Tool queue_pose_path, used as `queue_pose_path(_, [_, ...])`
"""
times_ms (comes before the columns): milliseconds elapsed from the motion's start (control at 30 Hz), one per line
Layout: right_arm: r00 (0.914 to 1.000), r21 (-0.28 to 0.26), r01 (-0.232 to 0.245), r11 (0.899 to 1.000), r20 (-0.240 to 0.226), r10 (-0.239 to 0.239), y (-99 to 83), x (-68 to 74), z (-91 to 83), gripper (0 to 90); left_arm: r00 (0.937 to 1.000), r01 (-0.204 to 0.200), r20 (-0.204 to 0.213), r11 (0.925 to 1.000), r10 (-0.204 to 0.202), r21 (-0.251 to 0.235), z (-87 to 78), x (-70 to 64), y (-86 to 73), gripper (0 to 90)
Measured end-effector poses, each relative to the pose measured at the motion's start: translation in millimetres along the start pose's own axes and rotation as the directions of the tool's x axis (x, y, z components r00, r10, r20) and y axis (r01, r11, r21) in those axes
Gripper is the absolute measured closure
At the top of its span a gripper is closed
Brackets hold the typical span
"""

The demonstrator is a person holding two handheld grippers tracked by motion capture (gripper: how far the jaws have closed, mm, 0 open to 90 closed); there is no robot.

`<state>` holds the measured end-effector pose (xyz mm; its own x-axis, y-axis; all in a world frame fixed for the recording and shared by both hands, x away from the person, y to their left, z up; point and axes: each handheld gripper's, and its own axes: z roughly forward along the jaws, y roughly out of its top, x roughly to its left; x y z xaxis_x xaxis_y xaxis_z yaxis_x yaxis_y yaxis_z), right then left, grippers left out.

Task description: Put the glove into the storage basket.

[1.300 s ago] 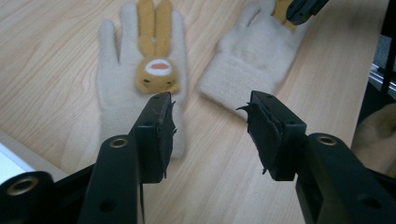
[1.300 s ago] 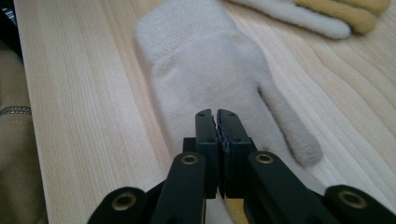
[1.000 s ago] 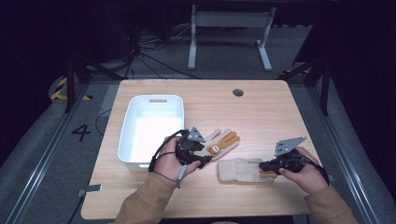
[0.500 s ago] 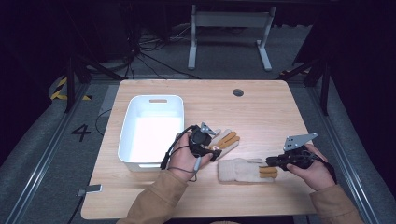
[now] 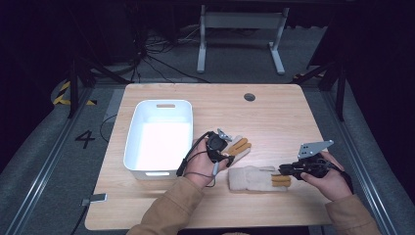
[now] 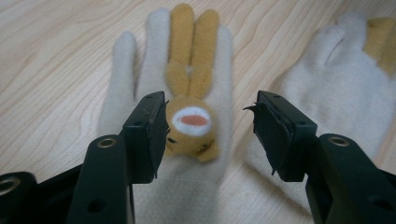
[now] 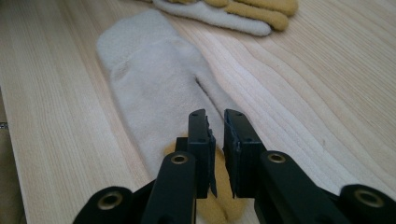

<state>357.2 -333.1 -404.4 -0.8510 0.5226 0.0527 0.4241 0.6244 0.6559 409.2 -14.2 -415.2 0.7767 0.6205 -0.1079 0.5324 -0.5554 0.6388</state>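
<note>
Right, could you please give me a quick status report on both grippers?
Left gripper open over cream fleece glove with tan rabbit. Right gripper nearly shut at second cream glove's tan fingertips. Nothing in the way.

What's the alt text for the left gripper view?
The left hand-held gripper is open, its two black jaws either side of a tan plush animal face on a cream glove lying flat on the wooden table. A second cream glove lies to the right.
</note>
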Motion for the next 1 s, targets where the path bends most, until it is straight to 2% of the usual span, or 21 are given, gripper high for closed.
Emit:
queue_pose_path(100, [1.0,0.001,-0.002,1.0,0.005,0.002,-1.7,0.7,-1.0,80.9,0.9998,-0.016,-0.009,0.9999,0.016,0.005,4.7,1.2,-0.3,44.6])
queue_pose_path(167, [0.9999,0.004,-0.001,1.0,0.01,0.001,-2.9,1.5,-1.9,81.0,0.9996,-0.013,-0.023,0.9999,0.013,0.004,8.6,0.6,-0.6,45.0])
queue_pose_path(267, [0.9997,0.007,0.012,1.0,0.02,-0.012,-5.4,4.2,-3.7,80.9,0.9993,-0.003,-0.038,0.9995,0.005,0.032,15.3,1.1,-0.8,45.4])
queue_pose_path(367, [0.9998,0.003,0.003,1.0,0.022,-0.003,-7.9,4.9,-6.6,80.5,0.999,0.017,-0.042,0.9988,-0.015,0.046,21.3,3.1,-1.8,44.5])
queue_pose_path(567, [0.9996,0.003,-0.004,1.0,0.027,0.004,-10.9,5.3,-8.4,79.6,0.9977,0.033,-0.062,0.9976,-0.029,0.061,28.4,6.9,-3.1,43.5])
queue_pose_path(800, [0.9996,0.001,0.001,1.0,0.029,-0.001,-10.7,7.3,-8.2,78.8,0.9979,0.049,-0.048,0.9942,-0.044,0.096,34.6,10.0,-4.3,43.8])
queue_pose_path(933, [0.9996,0.002,0.005,1.0,0.027,-0.005,-10.2,7.7,-7.6,78.7,0.9975,0.053,-0.052,0.994,-0.049,0.095,35.3,11.1,-4.7,46.8])
queue_pose_path(1000, [0.9996,0.002,0.006,1.0,0.026,-0.006,-10.2,7.8,-7.6,78.6,0.998,0.037,-0.054,0.9949,-0.032,0.094,36.3,11.5,-5.1,48.0])
